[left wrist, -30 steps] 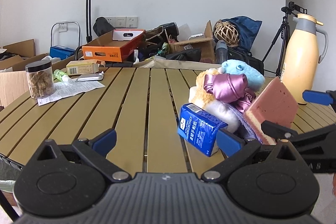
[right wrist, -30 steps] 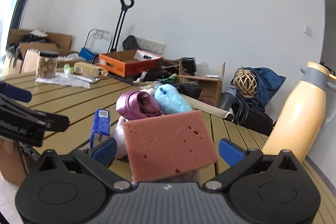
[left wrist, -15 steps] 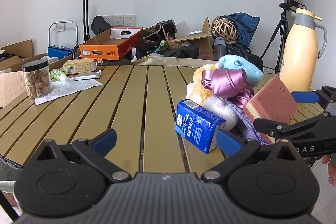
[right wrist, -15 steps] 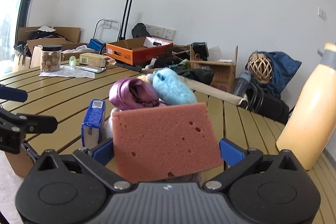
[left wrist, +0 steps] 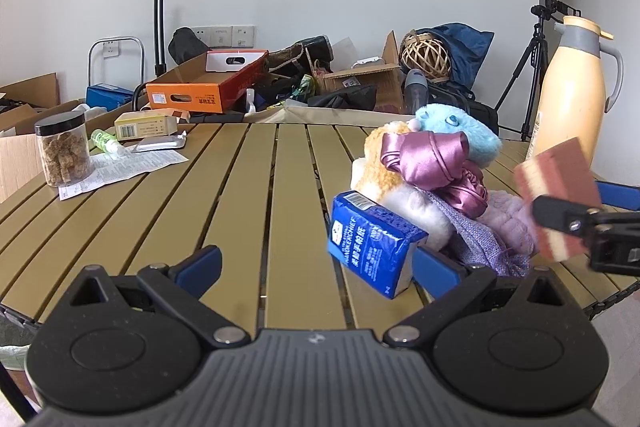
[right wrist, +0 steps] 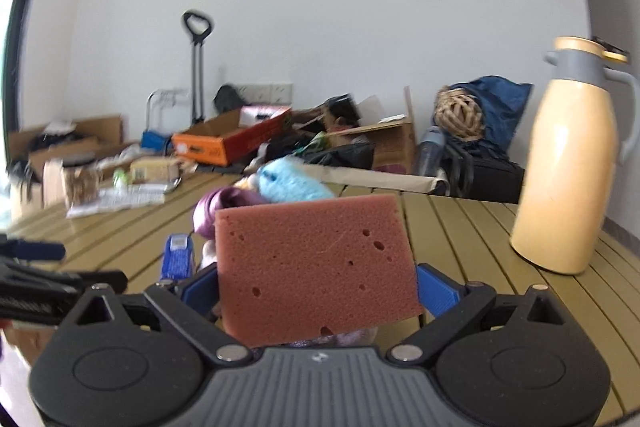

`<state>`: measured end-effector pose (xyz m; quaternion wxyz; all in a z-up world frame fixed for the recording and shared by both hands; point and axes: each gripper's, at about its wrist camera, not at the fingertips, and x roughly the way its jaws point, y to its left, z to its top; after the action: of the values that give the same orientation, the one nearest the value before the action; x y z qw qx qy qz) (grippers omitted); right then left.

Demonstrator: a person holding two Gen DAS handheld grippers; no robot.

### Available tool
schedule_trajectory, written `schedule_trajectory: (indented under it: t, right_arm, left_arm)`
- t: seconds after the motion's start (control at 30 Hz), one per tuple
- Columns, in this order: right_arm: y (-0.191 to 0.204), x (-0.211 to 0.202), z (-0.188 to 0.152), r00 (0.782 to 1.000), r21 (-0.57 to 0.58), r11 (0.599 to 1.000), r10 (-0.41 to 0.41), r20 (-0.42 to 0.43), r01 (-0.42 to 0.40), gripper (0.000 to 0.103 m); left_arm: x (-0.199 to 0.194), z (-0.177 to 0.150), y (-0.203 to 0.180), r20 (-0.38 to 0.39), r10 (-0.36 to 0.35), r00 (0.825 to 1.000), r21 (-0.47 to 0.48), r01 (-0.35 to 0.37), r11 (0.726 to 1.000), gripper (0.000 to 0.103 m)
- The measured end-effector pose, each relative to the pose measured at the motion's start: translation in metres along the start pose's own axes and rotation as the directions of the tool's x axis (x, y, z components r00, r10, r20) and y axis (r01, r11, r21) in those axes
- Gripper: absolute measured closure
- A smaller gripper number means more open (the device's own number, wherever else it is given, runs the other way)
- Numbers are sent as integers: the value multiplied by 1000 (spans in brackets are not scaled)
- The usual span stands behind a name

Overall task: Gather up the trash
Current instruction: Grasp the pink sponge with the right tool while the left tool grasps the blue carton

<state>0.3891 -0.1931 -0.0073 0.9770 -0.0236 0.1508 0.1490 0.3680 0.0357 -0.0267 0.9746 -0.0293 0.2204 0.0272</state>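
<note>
My right gripper (right wrist: 318, 287) is shut on a pink sponge (right wrist: 316, 267), held upright above the near edge of the slatted table (right wrist: 460, 227). From the left wrist the sponge (left wrist: 556, 183) and the right gripper (left wrist: 576, 205) show at far right. The left gripper (left wrist: 318, 267) is open and low over the table (left wrist: 256, 187). A blue tissue pack (left wrist: 372, 247) leans just inside its right finger, untouched. In the right wrist view the pack (right wrist: 176, 259) stands left of the sponge.
A pile of plush toys and purple cloth (left wrist: 432, 163) lies behind the pack. A cream thermos (right wrist: 568, 167) stands at the right. A snack jar (left wrist: 62, 149), a printed sheet (left wrist: 124, 167) and a small carton (left wrist: 146, 125) sit far left. Boxes and bags crowd the floor behind.
The right gripper has carried the sponge rightward, away from the plush pile, and swung so the thermos comes fully into its view. The left gripper has barely moved and stays open.
</note>
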Motion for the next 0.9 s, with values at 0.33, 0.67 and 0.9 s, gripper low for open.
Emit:
schedule_trajectory:
  t: [0.33, 0.67, 0.9]
  right_arm:
    - [-10, -41, -10, 988, 94, 985, -146, 45, 142, 3]
    - [-32, -54, -36, 973, 176, 958, -229, 1, 225, 3]
    - [-41, -42, -42, 971, 220, 946, -235, -33, 237, 3]
  left_arm:
    - [16, -2, -37, 20, 40, 999, 10, -40, 999, 0]
    - [25, -1, -62, 67, 159, 985, 0, -160, 987, 3]
    - [32, -1, -57, 33, 189, 982, -12, -188, 982, 28]
